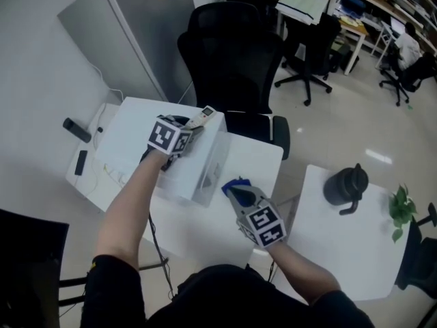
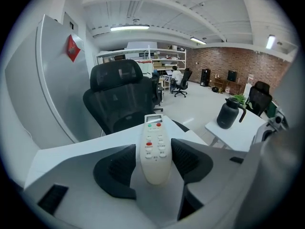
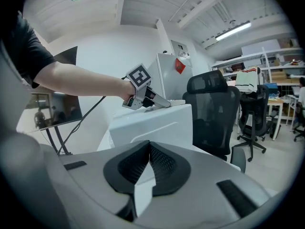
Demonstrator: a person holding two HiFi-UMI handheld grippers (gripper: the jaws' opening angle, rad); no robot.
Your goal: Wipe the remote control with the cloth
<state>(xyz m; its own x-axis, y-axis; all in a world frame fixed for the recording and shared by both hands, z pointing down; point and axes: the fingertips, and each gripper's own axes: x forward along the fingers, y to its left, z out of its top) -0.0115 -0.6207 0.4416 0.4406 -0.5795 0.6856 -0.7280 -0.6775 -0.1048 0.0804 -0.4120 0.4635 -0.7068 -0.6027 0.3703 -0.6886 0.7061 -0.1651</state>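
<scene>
Two grippers are held over the white counter (image 1: 205, 234). The left gripper (image 1: 191, 131) is set at the top of a white box (image 1: 205, 173) with its jaws spread. The remote control (image 2: 155, 152) is seen lying lengthwise between them, buttons up, on the box top. A gap is shown beside the pad (image 2: 116, 168) at the left of the left gripper view; at the other pad, contact cannot be told.

The right gripper (image 3: 149, 160) is held lower, over the counter in front of the box, with its jaws pressed together. A blue cloth (image 1: 234, 183) is seen at its tip in the head view, just beside the box. None of it is shown between the pads in the right gripper view, so a pinch cannot be confirmed.

Behind the counter a black office chair (image 1: 232, 53) is parked. On a second counter (image 1: 321, 251) to the right, a black jug (image 1: 346, 185) and a small green plant (image 1: 401, 209) are stood.
</scene>
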